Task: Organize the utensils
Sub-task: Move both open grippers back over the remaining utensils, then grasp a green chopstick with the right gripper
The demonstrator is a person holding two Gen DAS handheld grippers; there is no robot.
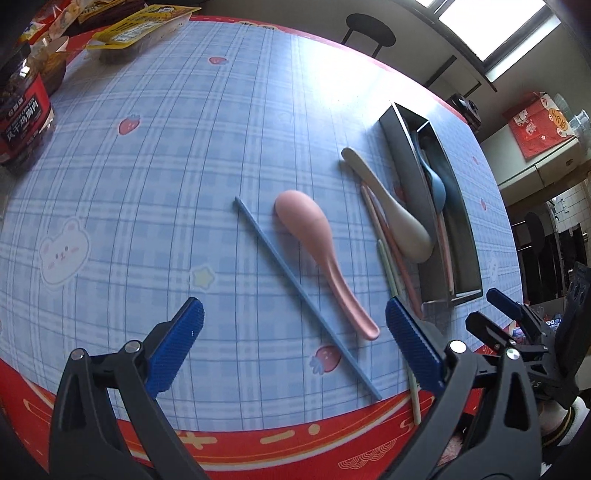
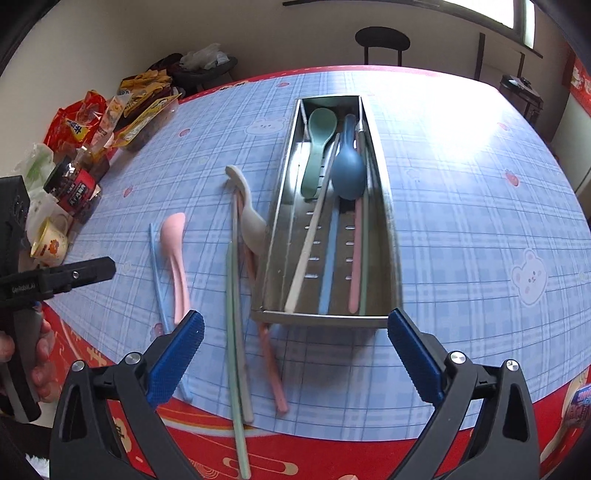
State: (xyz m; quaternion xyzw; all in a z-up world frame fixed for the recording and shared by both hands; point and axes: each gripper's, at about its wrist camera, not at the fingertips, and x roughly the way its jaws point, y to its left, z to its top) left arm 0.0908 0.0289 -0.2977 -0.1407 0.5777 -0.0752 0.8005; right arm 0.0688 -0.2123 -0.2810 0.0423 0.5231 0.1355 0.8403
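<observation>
Pink spoon (image 1: 320,258): we see its handle pointing between our left gripper's (image 1: 295,347) spread, empty fingers.
Right gripper (image 2: 295,354): ours gapes empty.

A home dining room: cartoon tablecloth (image 2: 461,206), snack packets (image 2: 110,118), a stool (image 2: 382,42), a window (image 1: 491,26).

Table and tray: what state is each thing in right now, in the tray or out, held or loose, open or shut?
Metal tray: partly filled.
Green spoon: in tray.
Blue spoon: in tray.
Pink spoon: loose on table, bowl down.
White spoon: on table, against tray.
Blue chopstick: loose on table.
Left gripper: open, empty.
Right gripper: open, empty.
</observation>
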